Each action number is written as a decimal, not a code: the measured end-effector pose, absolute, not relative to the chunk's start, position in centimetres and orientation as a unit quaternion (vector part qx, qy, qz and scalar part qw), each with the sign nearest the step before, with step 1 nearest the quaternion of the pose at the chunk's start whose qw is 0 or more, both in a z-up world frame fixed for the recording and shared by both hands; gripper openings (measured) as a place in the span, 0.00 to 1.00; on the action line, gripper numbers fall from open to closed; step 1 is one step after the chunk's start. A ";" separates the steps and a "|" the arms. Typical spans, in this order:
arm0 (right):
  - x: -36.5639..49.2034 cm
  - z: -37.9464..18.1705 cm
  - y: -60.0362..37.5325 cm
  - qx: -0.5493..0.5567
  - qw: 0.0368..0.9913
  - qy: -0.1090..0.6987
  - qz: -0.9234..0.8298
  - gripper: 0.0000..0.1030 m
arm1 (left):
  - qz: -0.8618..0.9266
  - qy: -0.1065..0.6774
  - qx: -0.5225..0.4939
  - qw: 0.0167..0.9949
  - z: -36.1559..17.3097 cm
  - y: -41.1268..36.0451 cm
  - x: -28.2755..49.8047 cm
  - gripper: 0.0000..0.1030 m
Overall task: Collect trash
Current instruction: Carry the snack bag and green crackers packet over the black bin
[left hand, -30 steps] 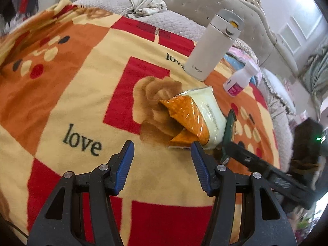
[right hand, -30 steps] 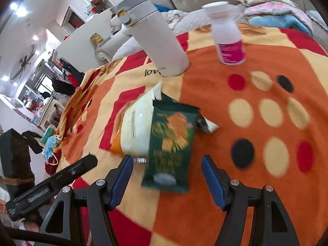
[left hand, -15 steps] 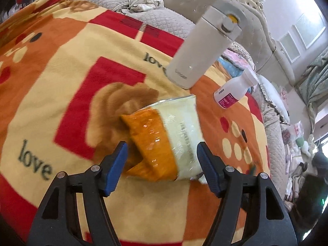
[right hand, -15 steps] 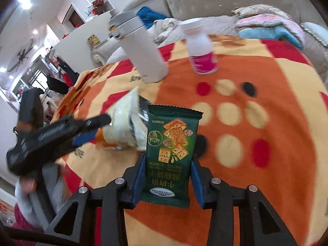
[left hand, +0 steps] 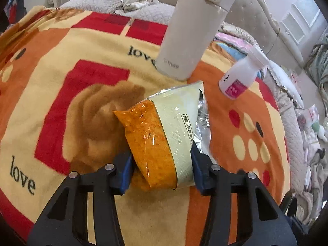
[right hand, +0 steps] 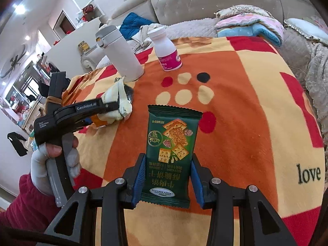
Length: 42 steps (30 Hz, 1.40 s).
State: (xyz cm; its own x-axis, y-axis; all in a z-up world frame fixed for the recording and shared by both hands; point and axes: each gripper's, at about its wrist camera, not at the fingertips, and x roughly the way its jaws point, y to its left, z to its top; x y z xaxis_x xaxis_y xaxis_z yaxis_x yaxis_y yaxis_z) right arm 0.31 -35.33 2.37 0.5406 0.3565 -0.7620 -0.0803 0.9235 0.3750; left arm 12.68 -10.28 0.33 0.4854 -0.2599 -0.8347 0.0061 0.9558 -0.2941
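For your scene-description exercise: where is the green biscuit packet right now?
In the right wrist view, the green biscuit packet stands bottom centre, clamped in the right gripper, above the blanket.

Patterned blanket [right hand: 235, 106] bears flask [right hand: 123, 59], bottle [right hand: 167, 53].

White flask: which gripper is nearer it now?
Left. The left gripper, clamping the orange packet, sits just before the white flask; the right gripper holds the green wrapper farther back.

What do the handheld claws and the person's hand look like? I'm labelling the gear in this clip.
Both claws, left and right, have black skeletal frames, silver rivets and blue ribbed pads. The left one bears white "GenRobot.ai" lettering and a grey trigger. The left hand wears a white glove below a dark red sleeve.
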 end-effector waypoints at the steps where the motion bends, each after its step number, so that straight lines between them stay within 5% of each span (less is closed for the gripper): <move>1: 0.0 2.5 -35.4 0.149 0.866 0.460 0.127 0.39 | -0.084 0.499 -0.126 0.853 0.5 -10.2 12.2 0.42; 42: -13.0 3.2 -48.9 0.192 0.878 0.438 -0.019 0.39 | -0.274 0.450 0.039 0.849 4.5 -31.0 -4.4 0.40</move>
